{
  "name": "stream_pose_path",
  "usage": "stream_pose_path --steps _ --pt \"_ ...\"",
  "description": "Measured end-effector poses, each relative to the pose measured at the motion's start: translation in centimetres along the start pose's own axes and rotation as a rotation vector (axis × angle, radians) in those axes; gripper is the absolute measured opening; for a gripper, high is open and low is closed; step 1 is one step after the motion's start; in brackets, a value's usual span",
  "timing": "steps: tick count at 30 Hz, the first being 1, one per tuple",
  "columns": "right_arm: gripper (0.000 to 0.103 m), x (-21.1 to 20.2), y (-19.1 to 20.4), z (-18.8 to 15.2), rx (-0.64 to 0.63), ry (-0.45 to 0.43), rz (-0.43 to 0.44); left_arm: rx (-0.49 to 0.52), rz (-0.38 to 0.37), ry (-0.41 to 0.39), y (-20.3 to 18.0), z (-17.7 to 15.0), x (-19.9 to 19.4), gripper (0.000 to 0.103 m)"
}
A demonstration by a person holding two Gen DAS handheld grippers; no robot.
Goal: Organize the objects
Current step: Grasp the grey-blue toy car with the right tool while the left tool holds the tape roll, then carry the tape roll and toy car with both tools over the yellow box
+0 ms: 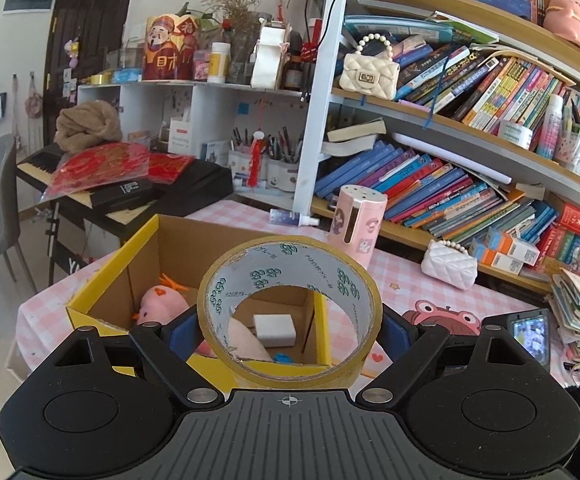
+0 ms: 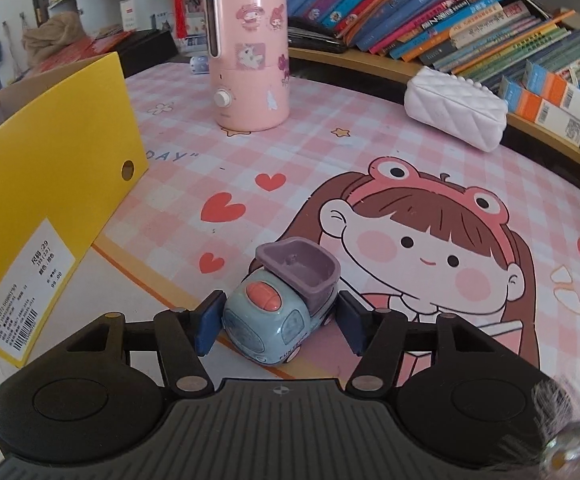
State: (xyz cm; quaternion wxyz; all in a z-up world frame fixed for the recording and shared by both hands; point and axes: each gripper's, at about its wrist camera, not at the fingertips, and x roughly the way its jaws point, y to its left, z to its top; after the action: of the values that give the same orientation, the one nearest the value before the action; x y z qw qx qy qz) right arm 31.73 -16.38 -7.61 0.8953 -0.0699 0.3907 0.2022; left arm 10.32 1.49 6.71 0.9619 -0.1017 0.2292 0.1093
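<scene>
Between R gripper (image 2: 278, 322) jaws, toy car (image 2: 274, 312), seemingly touching

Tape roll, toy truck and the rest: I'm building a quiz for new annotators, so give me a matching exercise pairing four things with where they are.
Things:
1. tape roll
2. toy truck
3. white block
4. pink humidifier

Places:
A. standing upright on the tablecloth, beyond the box
B. lying inside the yellow box
C. held between the jaws of the left gripper, above the box
D. on the tablecloth, between the jaws of the right gripper

Pairs: 1-C, 2-D, 3-B, 4-A
</scene>
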Motion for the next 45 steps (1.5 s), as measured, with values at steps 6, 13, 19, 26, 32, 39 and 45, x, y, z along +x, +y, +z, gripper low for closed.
stream_pose_path --steps 6,13,19,26,32,39,45 --pt "0.057 -4.5 1.0 -0.7 0.051 -0.037 -0.021 -0.006 -0.05 -0.011 1.9 -0.1 -0.3 0.089" --pt "0.057 -11.6 3.8 -2.1 0.141 -0.072 -0.037 0.022 -0.131 -0.002 4.7 -0.6 -1.0 0.089" --pt "0.057 -16.4 8.0 -3.5 0.196 -0.114 -0.041 0.045 -0.164 0.027 7.8 -1.8 -2.1 0.089" --pt "0.057 -19.0 13.9 -6.2 0.167 -0.121 -0.074 0.053 -0.177 0.074 11.6 -3.3 -3.4 0.089" --pt "0.057 -19.6 17.7 -8.5 0.16 -0.094 -0.094 0.073 -0.177 0.104 14.5 -4.5 -4.8 0.089" --pt "0.057 -20.0 21.2 -11.0 0.177 -0.058 -0.086 0.102 -0.172 0.145 17.1 -5.7 -6.3 0.089" --pt "0.057 -20.2 23.7 -12.1 0.166 -0.028 -0.058 0.099 -0.166 0.153 18.7 -6.1 -7.3 0.089"
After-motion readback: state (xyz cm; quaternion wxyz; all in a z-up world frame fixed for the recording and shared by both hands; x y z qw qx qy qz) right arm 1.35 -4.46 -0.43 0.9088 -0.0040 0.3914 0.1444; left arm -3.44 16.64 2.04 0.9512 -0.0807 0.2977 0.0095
